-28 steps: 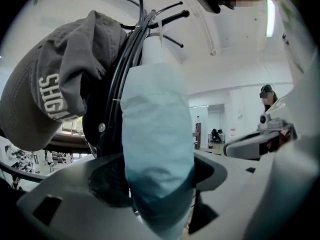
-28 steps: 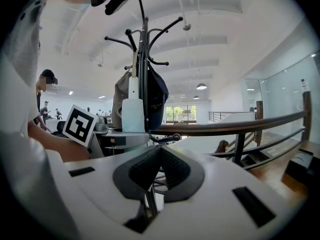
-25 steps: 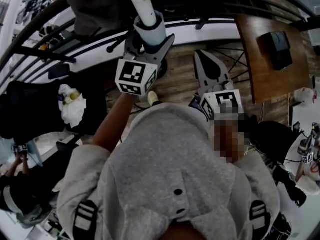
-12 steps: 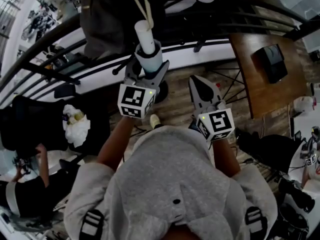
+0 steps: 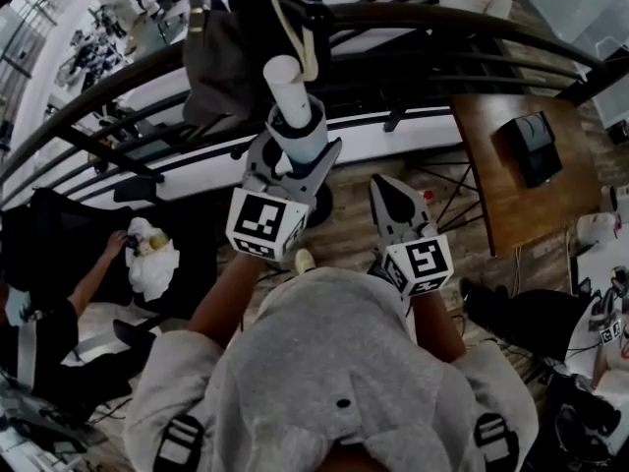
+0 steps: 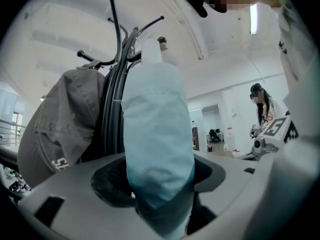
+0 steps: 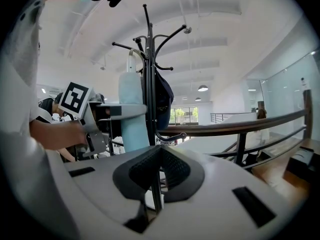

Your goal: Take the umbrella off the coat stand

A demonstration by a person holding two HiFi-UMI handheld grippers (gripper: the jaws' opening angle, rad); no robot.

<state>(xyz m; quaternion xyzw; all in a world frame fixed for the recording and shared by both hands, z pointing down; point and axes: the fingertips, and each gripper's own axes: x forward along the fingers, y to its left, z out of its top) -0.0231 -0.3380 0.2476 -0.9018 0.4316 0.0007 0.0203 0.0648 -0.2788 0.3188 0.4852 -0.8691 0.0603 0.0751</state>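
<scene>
My left claw (image 5: 295, 150) pinches the blue umbrella (image 5: 287, 87) around its middle, and it has just been squeezing in. The umbrella stands just beside the coat stand (image 6: 117, 109). Its strap (image 5: 295, 28) looks looped on a hook at 12 o'clock. I should hold firm and lift straight up until the strap slips free. My right claw (image 5: 393, 197) waits at 3 o'clock, pressed together and empty.

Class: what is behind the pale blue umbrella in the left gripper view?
The dark coat stand, with a grey cap hung on it, leftward in the picture. The umbrella hides whatever lies directly behind it.
</scene>
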